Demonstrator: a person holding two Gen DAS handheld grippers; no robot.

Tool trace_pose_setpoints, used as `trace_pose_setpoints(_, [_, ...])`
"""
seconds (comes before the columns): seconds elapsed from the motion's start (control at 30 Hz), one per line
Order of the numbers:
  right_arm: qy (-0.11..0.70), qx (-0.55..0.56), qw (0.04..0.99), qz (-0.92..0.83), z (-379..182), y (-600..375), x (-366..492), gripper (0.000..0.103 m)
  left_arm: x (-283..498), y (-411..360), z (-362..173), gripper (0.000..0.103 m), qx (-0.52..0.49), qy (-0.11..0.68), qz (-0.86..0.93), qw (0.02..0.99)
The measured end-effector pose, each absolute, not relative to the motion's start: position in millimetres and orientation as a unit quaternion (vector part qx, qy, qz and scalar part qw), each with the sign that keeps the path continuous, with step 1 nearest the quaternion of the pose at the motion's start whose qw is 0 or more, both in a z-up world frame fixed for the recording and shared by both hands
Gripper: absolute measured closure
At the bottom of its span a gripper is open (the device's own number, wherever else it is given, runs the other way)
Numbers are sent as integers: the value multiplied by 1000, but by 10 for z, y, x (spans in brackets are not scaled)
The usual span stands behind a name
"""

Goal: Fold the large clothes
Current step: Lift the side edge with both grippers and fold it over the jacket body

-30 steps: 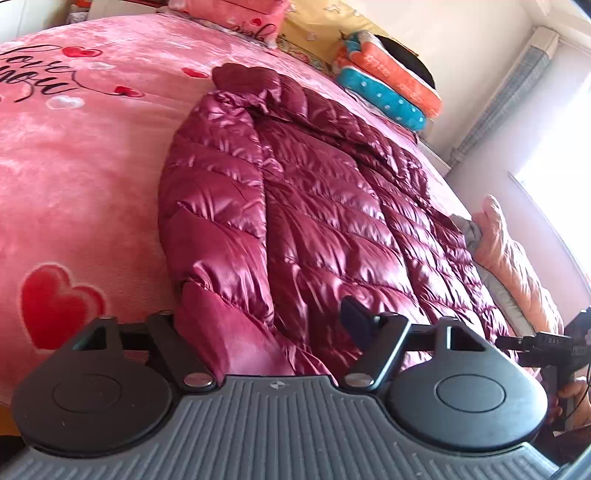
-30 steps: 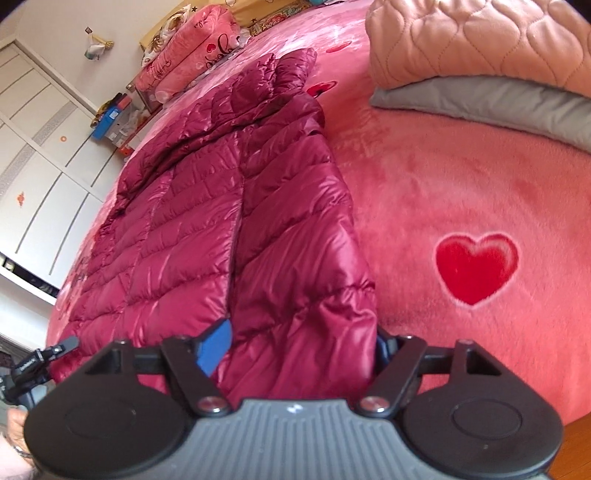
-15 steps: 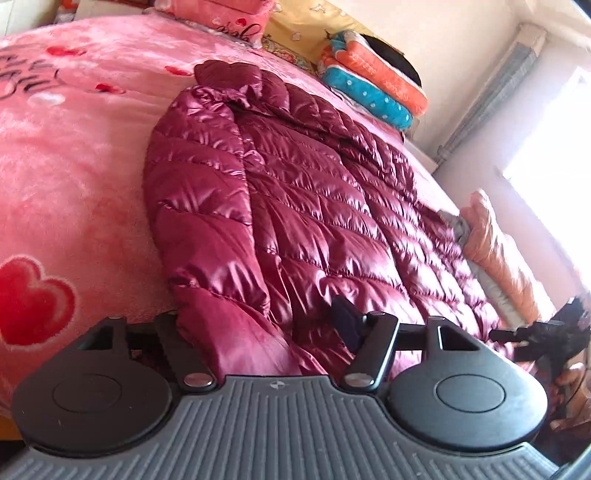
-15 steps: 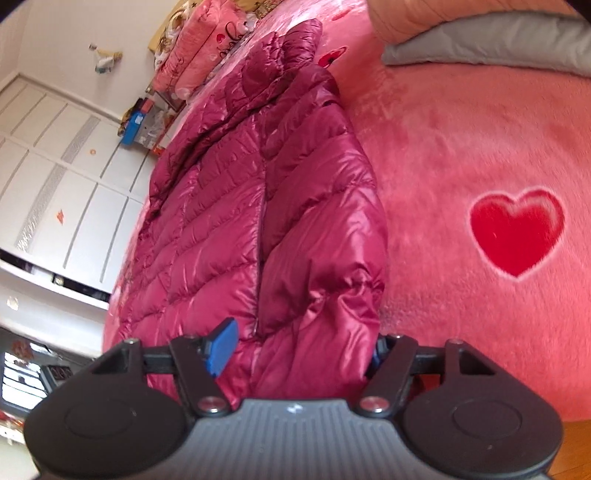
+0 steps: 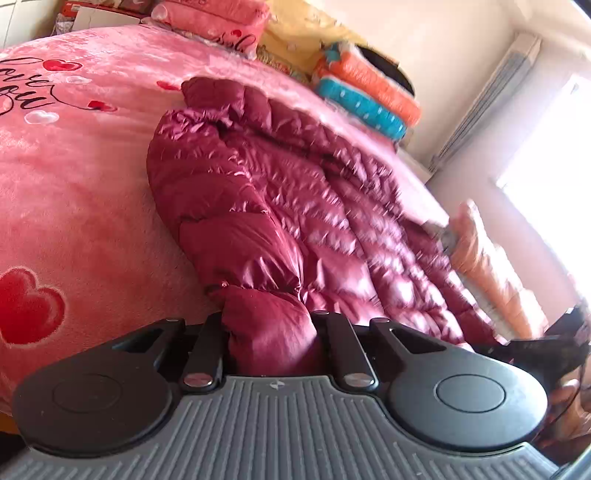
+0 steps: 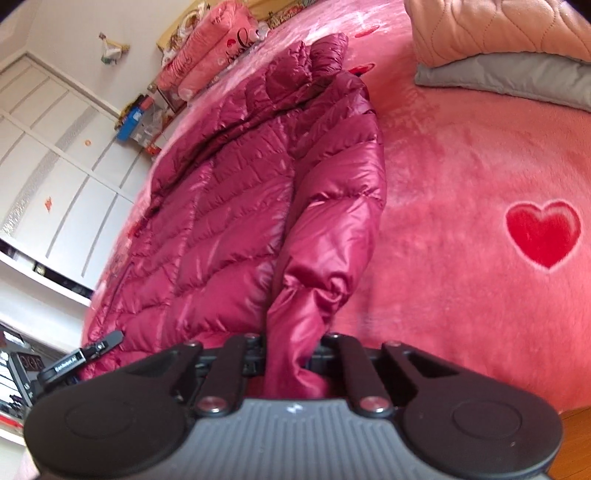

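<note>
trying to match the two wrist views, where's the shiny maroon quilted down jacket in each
Left wrist: shiny maroon quilted down jacket runs centre to right, cuff pinched in left gripper.
Right wrist: jacket fills centre-left, cuff in right gripper.
Shared landmark: pink heart-print fleece blanket.

This is a bedroom in a home; a wide bed [image 6: 461,177] fills both views, covered by a pink plush blanket [image 5: 74,206] printed with red hearts and looping script; folded pink bedding [image 6: 207,48] is piled at its head, with orange and turquoise pillows [image 5: 365,96] stacked against the cream wall; a quilted peach comforter [image 6: 509,29] with a grey underside lies to one side; white panelled wardrobe doors [image 6: 48,155] line one wall; bright daylight pours through a window [image 5: 546,192] beside a pale curtain [image 5: 487,88]; small boxes and clutter [image 6: 140,122] sit by the wardrobe.
</note>
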State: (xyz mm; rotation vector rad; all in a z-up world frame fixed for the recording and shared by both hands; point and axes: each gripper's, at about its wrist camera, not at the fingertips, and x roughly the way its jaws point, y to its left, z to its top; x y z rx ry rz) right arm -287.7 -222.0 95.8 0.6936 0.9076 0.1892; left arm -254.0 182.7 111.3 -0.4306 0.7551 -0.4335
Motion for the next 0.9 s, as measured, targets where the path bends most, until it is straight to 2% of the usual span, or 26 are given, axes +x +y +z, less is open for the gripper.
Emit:
trace_pose_setpoints(0.17, [389,390,825,127,1048,-2195,-3032,97,-2644,1969,1263,94,-256,335,-228,877])
trace_pose_setpoints(0.9, [296,468,795,249,1868,-1868,-3849,98,-3558,2671,1926,94,-363,231,-285,857])
